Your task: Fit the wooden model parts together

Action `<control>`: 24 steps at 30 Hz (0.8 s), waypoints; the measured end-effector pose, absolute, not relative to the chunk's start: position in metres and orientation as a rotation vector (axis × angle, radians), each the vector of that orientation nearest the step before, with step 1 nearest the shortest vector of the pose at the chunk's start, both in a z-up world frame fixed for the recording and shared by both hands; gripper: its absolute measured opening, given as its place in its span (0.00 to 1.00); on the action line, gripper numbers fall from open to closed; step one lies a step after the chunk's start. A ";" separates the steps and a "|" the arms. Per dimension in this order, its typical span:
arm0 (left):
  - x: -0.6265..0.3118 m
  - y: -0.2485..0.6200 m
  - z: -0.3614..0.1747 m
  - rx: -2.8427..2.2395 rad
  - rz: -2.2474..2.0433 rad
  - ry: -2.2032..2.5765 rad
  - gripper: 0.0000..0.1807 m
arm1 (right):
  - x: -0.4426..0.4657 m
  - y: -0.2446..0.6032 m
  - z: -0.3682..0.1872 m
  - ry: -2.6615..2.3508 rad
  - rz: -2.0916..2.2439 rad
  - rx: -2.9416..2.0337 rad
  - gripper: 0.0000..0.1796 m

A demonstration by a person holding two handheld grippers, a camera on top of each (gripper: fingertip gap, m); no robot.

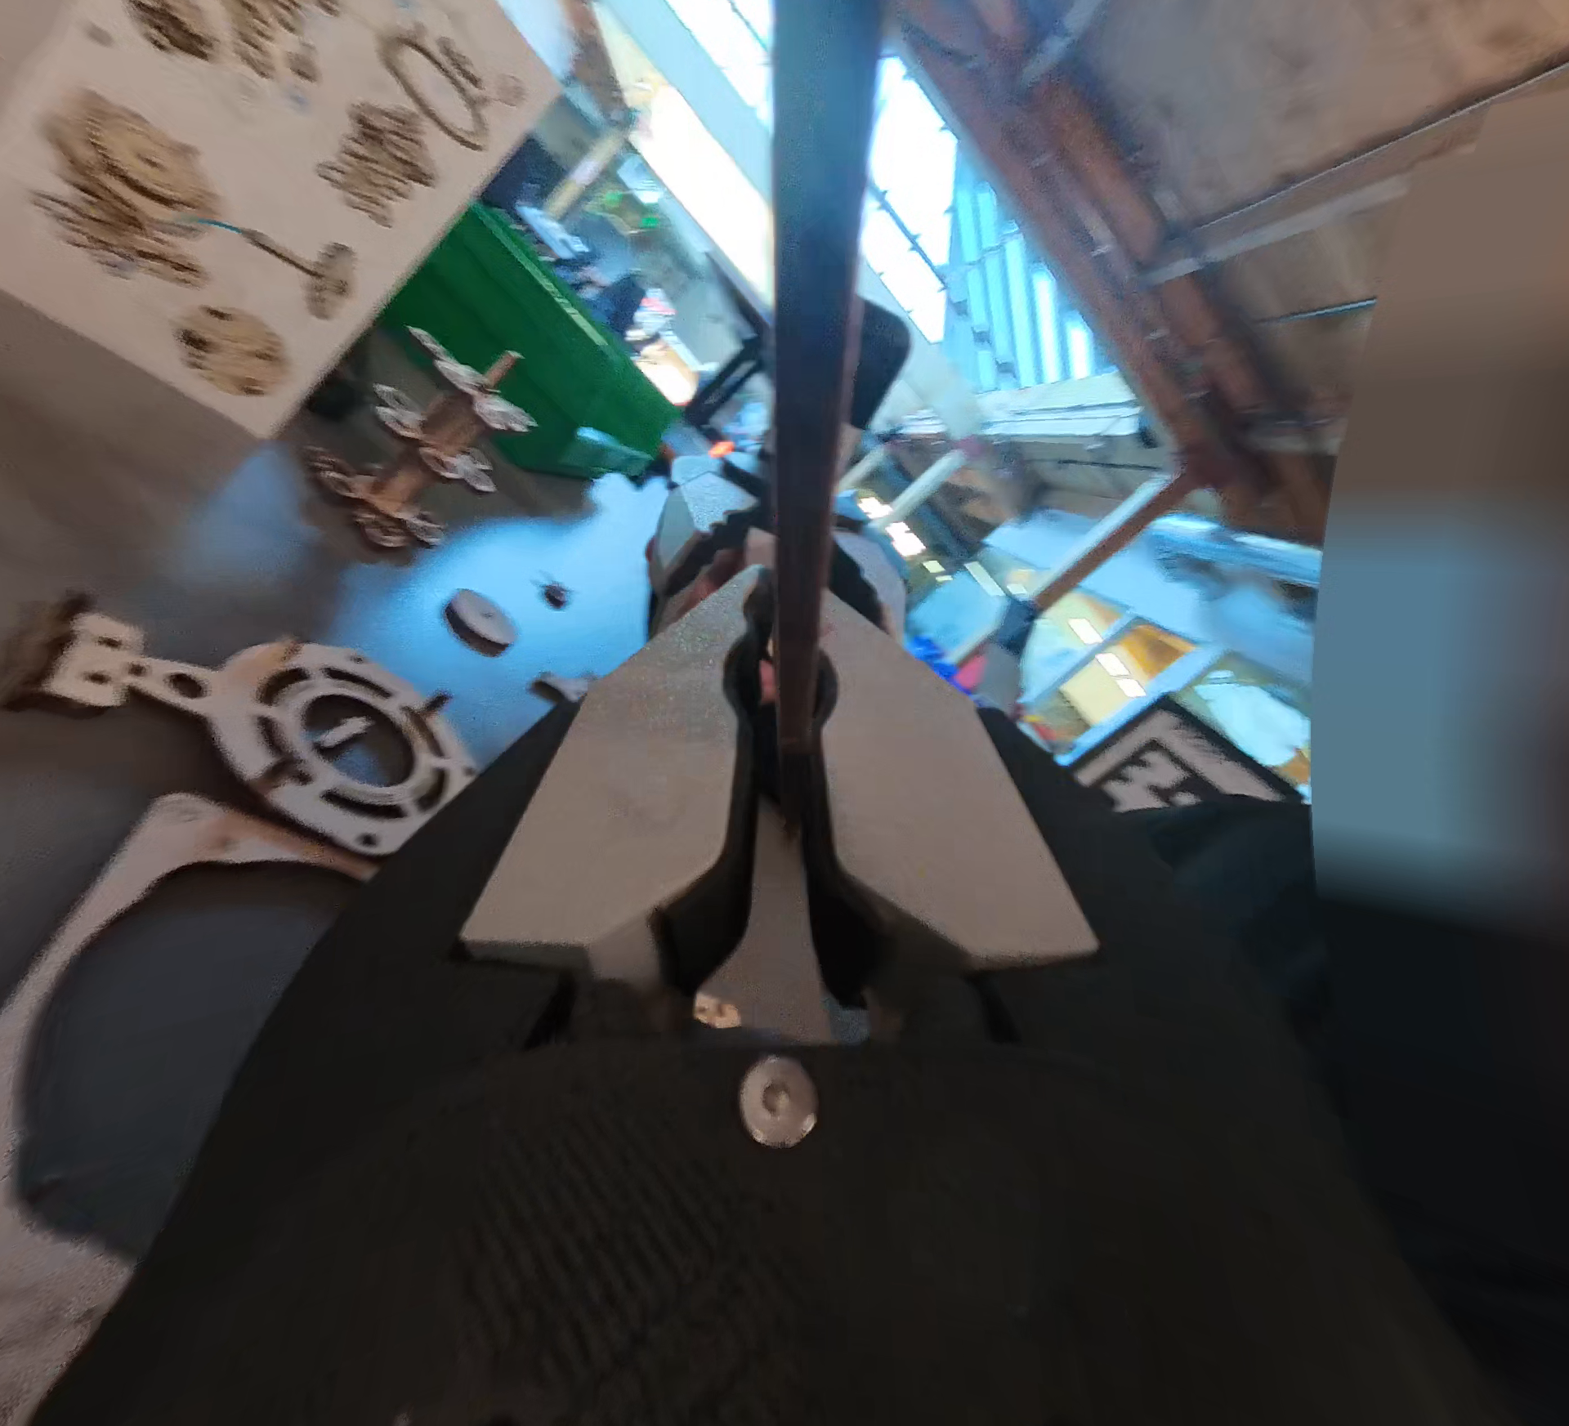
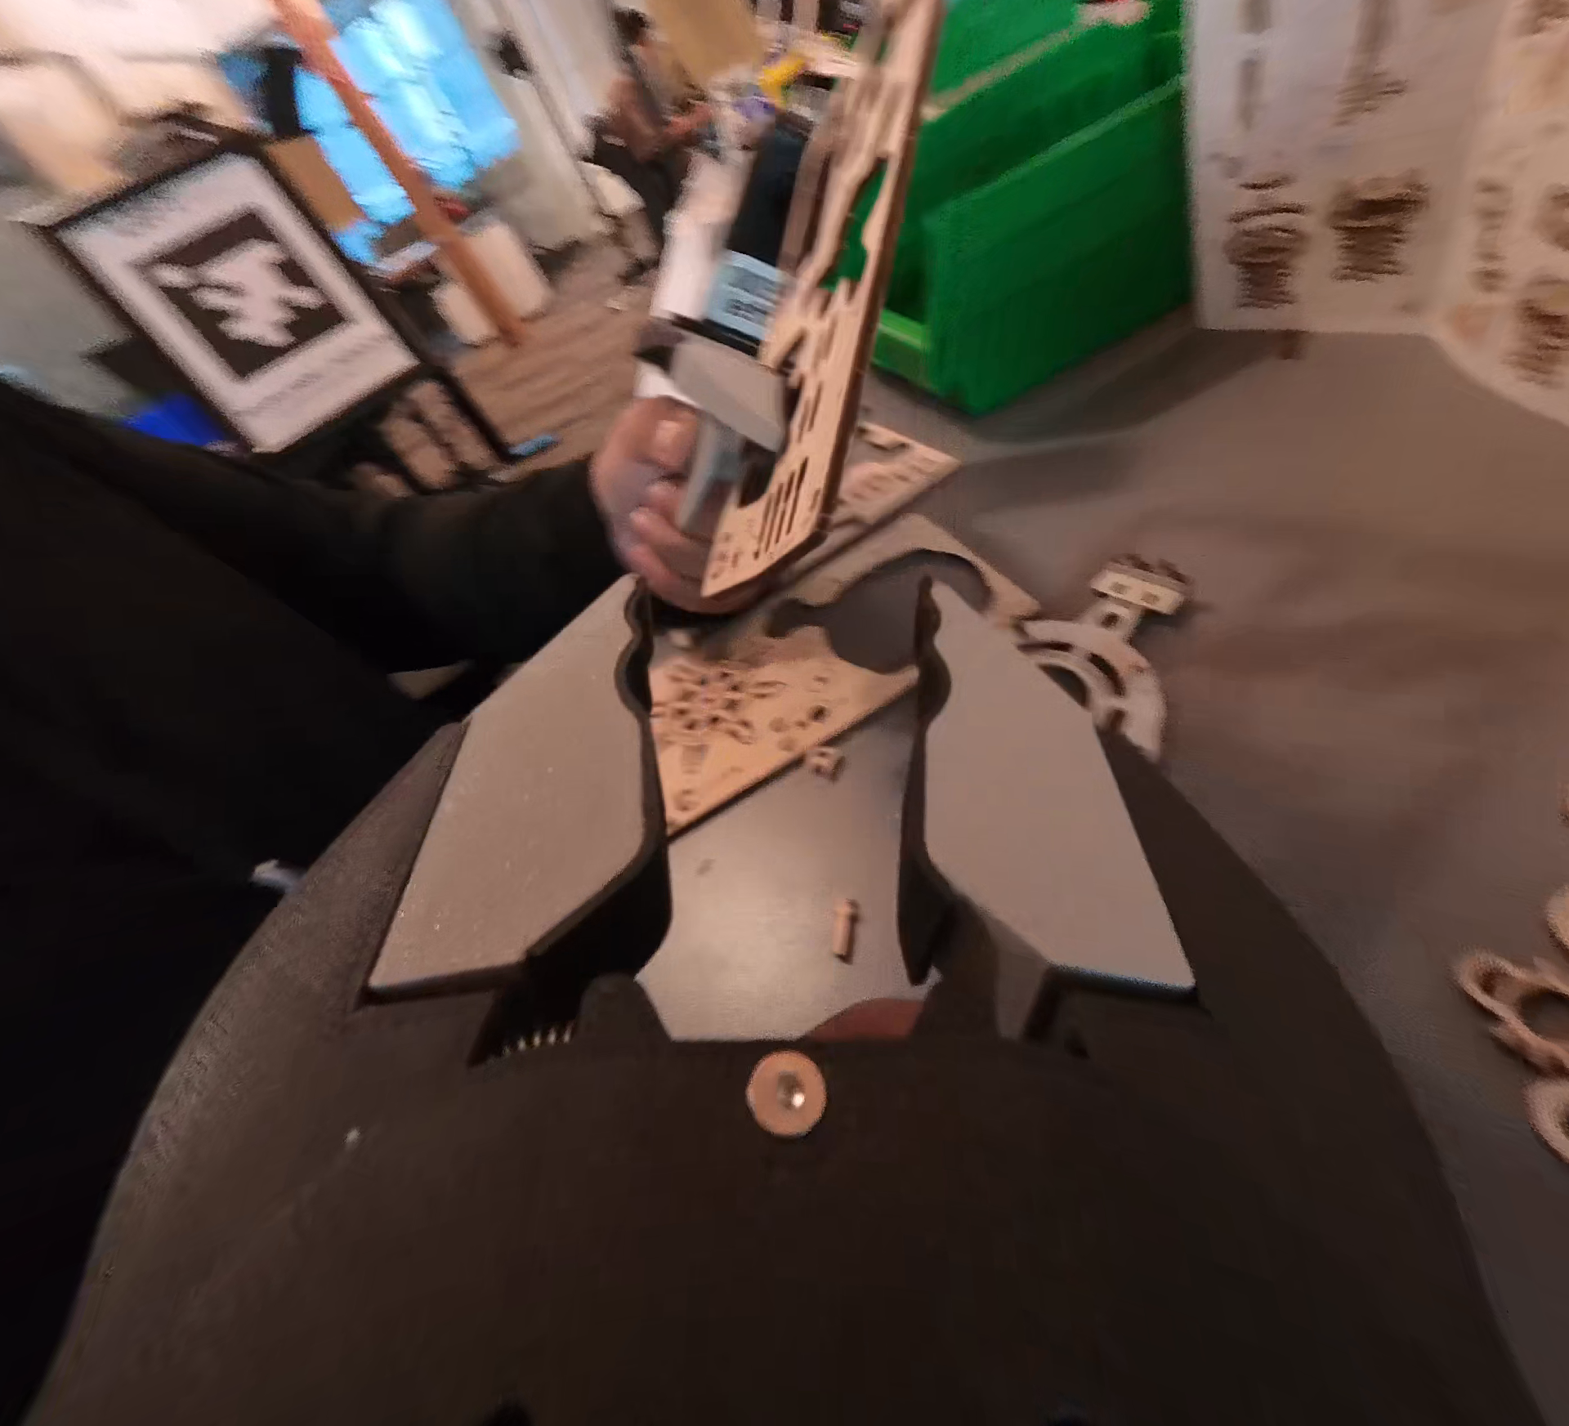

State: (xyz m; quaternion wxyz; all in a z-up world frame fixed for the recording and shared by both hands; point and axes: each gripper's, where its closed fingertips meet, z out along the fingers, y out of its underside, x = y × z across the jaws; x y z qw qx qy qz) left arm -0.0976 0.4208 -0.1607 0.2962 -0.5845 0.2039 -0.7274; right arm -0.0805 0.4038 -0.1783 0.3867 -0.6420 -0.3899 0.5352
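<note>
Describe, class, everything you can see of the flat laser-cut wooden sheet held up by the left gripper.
The flat, pale laser-cut wooden sheet is thin plywood pierced with slots and irregular cut-outs, some parts apparently already removed. It stands nearly upright, leaning slightly, its rounded lower corner just above the grey table. The left gripper is shut on it; from that camera it appears edge-on as a dark strip. A hand holds that gripper. The right gripper is open and apart.

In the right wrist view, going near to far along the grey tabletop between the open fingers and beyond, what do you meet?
Small pale wooden peg → flat laser-cut plywood sheet with cut-out patterns → upright tall fretwork plywood panel clamped in the left hand-held gripper → green bins.
</note>
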 end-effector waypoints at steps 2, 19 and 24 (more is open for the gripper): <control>-0.096 0.412 -0.156 -1.517 -2.045 0.555 0.00 | -0.081 0.388 -0.162 -1.063 1.447 -1.494 0.35; -0.089 0.396 -0.150 -1.457 -2.061 0.643 0.01 | -0.101 0.371 -0.167 -1.237 1.228 -1.339 0.17; -0.095 0.406 -0.152 -1.484 -2.012 0.604 0.00 | -0.090 0.369 -0.172 -1.273 1.143 -1.317 0.00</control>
